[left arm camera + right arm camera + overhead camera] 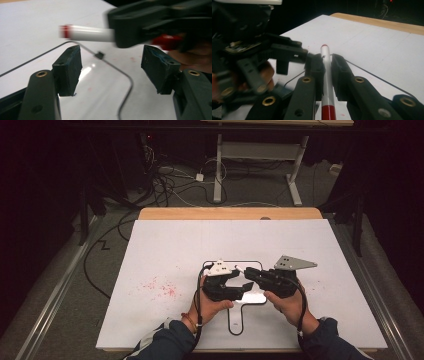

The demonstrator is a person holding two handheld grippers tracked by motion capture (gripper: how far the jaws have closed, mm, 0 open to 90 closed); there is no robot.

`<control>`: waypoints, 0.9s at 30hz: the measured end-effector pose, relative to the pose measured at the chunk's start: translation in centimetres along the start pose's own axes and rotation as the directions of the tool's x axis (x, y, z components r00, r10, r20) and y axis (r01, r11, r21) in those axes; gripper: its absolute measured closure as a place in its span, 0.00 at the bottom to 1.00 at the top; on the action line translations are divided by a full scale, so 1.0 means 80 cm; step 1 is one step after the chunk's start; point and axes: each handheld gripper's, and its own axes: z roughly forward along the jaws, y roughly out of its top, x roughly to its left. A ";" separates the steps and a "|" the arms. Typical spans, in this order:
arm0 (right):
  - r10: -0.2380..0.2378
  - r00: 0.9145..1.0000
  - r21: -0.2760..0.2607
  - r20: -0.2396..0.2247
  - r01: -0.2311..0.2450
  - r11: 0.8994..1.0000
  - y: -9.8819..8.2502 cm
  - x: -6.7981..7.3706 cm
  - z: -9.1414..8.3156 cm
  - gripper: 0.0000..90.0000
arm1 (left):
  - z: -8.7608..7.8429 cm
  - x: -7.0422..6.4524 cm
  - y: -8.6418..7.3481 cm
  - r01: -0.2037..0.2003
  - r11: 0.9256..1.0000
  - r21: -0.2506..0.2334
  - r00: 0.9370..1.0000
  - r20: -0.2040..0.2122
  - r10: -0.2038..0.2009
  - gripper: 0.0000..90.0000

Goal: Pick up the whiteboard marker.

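From the high view, the person's two sleeves came in at six o'clock and both hands met just below the middle of the white board [165, 250] that covered the desk. The right tongs [326, 65] were clamped on a white marker with red ends [327, 82], its barrel squeezed between the pads and its far tip pointing toward twelve o'clock in the right gripper view. The left tongs [111, 68] stood moderately wide with nothing between them; in their own view the marker [87, 33] crossed above and beyond the pads, toward twelve o'clock, not touching either pad.

By my judgement the pick-up was done and the hand-over, or cap pull, was only beginning: the left tongs had yet to come around the free end and close.

A thin black outline [235, 317] was drawn on the board under the hands, and faint red specks [160, 287] lay at nine o'clock of them. Bare board stretched on every side, most of all toward twelve o'clock, with the wooden edge [230, 213] well apart.
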 end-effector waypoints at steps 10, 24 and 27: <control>-0.004 1.000 0.017 -0.021 0.005 1.000 -0.003 0.002 0.004 0.91 | -0.007 0.006 0.002 -0.065 0.998 0.011 0.982 -0.175 0.066 0.46; -0.008 0.998 0.057 -0.061 0.012 0.998 -0.006 0.004 0.009 0.91 | -0.015 0.005 0.004 -0.074 0.997 -0.029 0.977 -0.201 0.067 0.47; -0.016 0.998 0.052 -0.054 0.019 0.998 -0.006 0.003 0.007 0.91 | -0.019 0.007 0.005 -0.091 0.996 -0.019 0.979 -0.186 0.086 0.41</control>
